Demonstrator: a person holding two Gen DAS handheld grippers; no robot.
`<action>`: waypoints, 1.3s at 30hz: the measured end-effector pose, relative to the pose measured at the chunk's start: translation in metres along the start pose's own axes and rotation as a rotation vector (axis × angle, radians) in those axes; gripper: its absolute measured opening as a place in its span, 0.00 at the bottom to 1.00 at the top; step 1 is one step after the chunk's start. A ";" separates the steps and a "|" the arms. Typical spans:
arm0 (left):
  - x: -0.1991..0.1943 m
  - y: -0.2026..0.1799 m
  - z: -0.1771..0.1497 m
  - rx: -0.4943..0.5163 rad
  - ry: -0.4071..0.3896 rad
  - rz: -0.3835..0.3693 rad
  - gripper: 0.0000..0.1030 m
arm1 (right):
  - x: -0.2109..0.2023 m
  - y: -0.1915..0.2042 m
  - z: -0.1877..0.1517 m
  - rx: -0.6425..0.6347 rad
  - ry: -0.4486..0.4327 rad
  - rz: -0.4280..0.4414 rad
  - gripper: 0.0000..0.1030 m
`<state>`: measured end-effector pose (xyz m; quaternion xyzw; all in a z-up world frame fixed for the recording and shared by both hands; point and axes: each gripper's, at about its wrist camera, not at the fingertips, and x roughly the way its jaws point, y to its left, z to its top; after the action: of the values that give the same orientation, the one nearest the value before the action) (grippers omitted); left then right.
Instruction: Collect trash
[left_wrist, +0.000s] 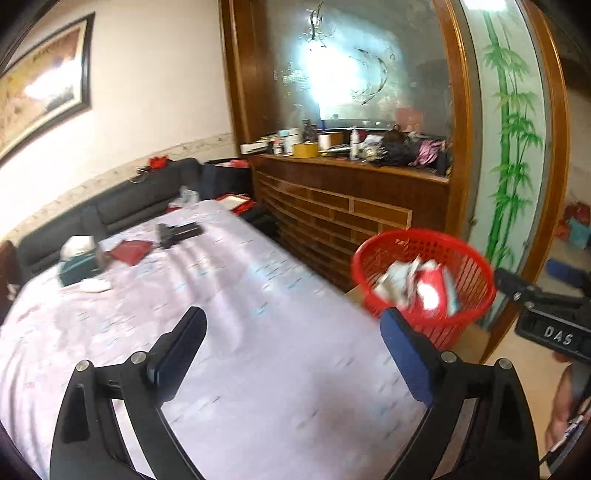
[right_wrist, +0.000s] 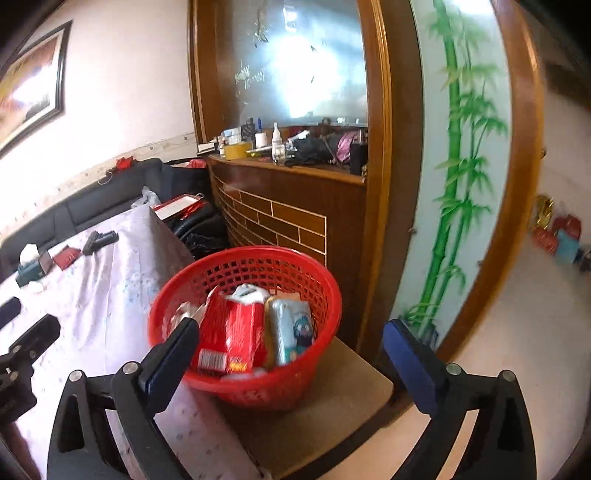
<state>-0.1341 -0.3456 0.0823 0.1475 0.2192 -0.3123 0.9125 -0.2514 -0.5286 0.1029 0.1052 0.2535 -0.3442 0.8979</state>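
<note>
A red mesh basket (right_wrist: 314, 295) stands on a brown stool beside the table and holds a red packet (right_wrist: 232, 336), a pale wipes pack (right_wrist: 291, 328) and white paper. It also shows in the left wrist view (left_wrist: 469, 266). My right gripper (right_wrist: 291, 347) is open and empty just in front of the basket. My left gripper (left_wrist: 295, 347) is open and empty over the pale tablecloth (left_wrist: 258, 332). A red packet (left_wrist: 131, 251), a crumpled white tissue (left_wrist: 96, 285) and a teal tissue box (left_wrist: 79, 267) lie at the table's far left.
A black device (left_wrist: 179, 232) lies on the far part of the table. A dark sofa (left_wrist: 129, 199) runs behind it. A wooden cabinet (right_wrist: 295, 218) with a cluttered shelf stands behind the basket. A bamboo-painted glass panel (right_wrist: 454, 166) is at the right.
</note>
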 end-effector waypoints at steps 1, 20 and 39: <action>-0.004 0.002 -0.006 0.010 0.006 0.021 0.97 | -0.007 0.006 -0.006 -0.006 -0.007 -0.013 0.99; -0.069 0.040 -0.084 -0.090 0.091 0.211 1.00 | -0.066 0.064 -0.062 -0.114 -0.030 0.024 0.99; -0.070 0.051 -0.088 -0.120 0.087 0.224 1.00 | -0.065 0.079 -0.066 -0.138 -0.024 0.037 0.99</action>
<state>-0.1782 -0.2362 0.0478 0.1298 0.2589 -0.1883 0.9384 -0.2644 -0.4092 0.0821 0.0436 0.2636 -0.3105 0.9122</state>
